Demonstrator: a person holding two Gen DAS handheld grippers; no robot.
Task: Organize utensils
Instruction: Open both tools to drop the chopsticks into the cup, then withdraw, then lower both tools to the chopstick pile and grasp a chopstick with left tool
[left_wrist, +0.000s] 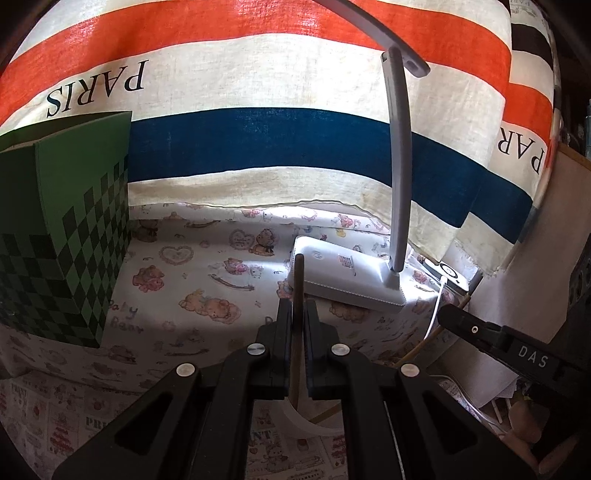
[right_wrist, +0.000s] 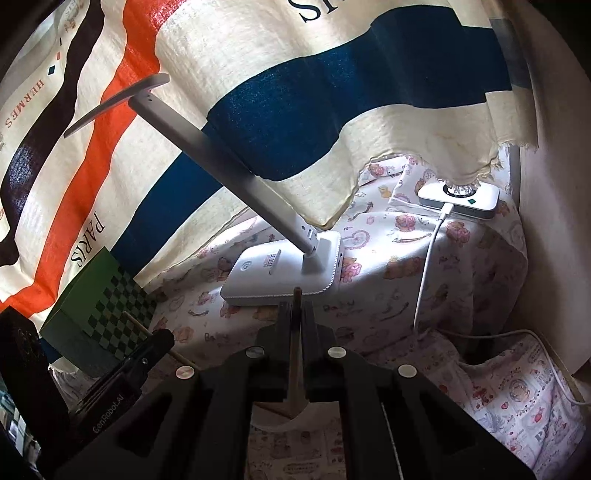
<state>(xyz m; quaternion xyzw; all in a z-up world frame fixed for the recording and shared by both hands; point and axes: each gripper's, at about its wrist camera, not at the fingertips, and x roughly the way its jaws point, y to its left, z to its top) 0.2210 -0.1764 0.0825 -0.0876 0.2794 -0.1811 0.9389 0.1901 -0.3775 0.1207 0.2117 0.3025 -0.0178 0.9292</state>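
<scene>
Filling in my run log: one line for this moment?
left gripper: thin brown wooden stick between jaws | right gripper: shut on another brown wooden stick | ahead: white desk lamp base

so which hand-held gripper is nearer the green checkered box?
Left. The left hand-held gripper sits just right of the green checkered box; the right hand-held gripper is further right, beyond the left one, facing the lamp base.

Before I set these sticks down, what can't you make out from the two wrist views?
Left wrist view: lower end of the dark stick, hidden behind the body of the left tool.
Right wrist view: lower end of the wooden stick, hidden likewise behind the right tool.
Both views: the white curved rim below, mostly covered by the tools; unidentifiable.
</scene>
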